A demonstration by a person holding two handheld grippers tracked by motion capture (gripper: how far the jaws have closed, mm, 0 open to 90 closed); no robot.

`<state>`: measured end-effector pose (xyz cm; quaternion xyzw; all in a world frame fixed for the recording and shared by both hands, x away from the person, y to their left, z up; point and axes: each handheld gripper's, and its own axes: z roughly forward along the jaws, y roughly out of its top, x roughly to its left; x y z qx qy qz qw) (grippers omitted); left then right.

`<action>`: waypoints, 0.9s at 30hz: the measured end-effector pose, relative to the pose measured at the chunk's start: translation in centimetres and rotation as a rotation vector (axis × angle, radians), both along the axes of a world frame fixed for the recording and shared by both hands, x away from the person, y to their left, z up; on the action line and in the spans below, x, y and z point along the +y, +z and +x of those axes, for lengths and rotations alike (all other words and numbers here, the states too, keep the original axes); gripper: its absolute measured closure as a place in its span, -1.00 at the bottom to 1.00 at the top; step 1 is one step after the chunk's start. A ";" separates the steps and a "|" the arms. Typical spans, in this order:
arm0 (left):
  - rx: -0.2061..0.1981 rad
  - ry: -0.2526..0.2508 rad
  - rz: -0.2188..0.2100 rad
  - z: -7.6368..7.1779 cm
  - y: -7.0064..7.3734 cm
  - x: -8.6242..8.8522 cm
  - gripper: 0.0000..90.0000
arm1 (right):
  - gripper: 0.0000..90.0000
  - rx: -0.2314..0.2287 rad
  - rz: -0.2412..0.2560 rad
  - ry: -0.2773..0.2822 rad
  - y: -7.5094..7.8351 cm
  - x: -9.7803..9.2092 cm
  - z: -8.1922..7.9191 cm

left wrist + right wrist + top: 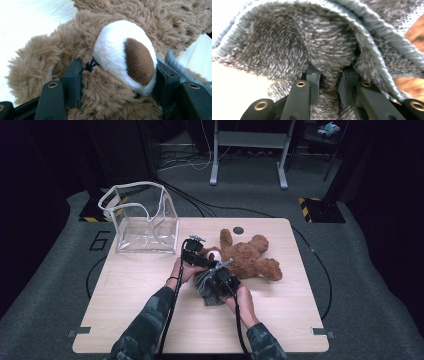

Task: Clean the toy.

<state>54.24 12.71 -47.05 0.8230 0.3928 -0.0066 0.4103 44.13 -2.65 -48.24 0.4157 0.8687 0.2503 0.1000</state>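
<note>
**Teddy bear and grey knit held at mid-table**

The wooden tabletop (280, 315) carries a clear plastic bag (145, 220) standing open at its far left corner. A brown teddy bear (250, 257) lies on its back near the middle, limbs spread, head toward the person. Just beside the head sits a grey knitted garment (207, 290), bunched on the wood. The left hand-held gripper (197, 254) has its jaws set wide around the bear's head (105, 75), one jaw against each side of the white muzzle (117, 50). The right hand-held gripper (220, 281) is narrow, its jaws pinching a fold of the grey knit (329, 82).
</note>
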 end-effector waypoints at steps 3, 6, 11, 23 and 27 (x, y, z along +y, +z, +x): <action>0.001 0.000 -0.002 0.0 0.0 0.0 -0.18 | 0.63 0.003 0.014 0.000 0.1 -0.3 -0.2; 0.002 -0.001 0.000 0.0 0.0 0.0 -0.18 | 0.63 -0.022 0.044 -0.017 1.2 -0.8 -0.5; 0.001 0.005 -0.001 0.0 0.0 0.0 -0.18 | 0.61 -0.072 0.051 -0.018 2.3 -0.7 -0.4; -0.007 0.004 -0.002 0.0 0.0 0.1 -0.18 | 0.61 -0.002 0.050 0.033 0.3 -0.2 -0.3; -0.009 0.002 -0.001 0.0 0.0 0.1 -0.18 | 0.61 -0.038 0.088 -0.016 2.0 -3.0 -1.0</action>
